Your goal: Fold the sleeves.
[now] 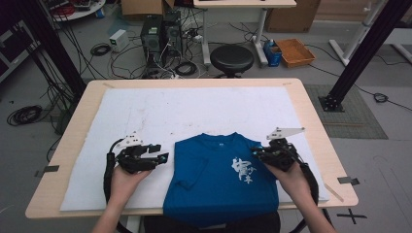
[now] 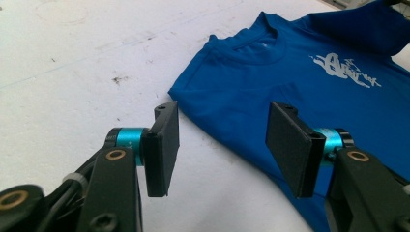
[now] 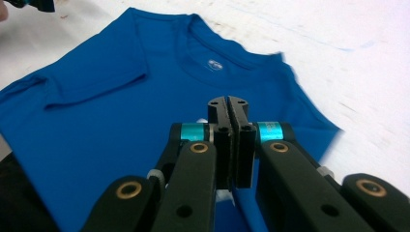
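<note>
A blue T-shirt (image 1: 221, 177) lies flat on the white mat (image 1: 145, 116) at the near middle of the table (image 1: 311, 126), its hem hanging over the near edge towards the person and its neck opening pointing to the far side. The sleeve on the left is folded in over the body, and a white print sits on the chest towards the right. The left hand (image 1: 121, 182) comes in from the near edge and holds the left gripper (image 1: 163, 156) just off the shirt's left edge, over bare mat. In the left gripper view its jaws stand wide apart, with nothing between them; the left gripper (image 2: 222, 145) frames the mat and the shirt's side edge, and the T-shirt (image 2: 270, 92) spreads away to the right beyond the pads without either pad touching the cloth. The right hand (image 1: 291, 179) holds the right gripper (image 1: 256, 153) at the shirt's right side, its tips over the right shoulder area near the print. In the right gripper view the right gripper (image 3: 228, 145) has its two jaws pressed together face to face, with no gap visible and no cloth seen pinched between them; it sits above the T-shirt (image 3: 121, 96), and I cannot tell whether the tips touch the fabric below. Farther off, beyond the table, a black stool (image 1: 231, 58) stands on the floor.
</note>
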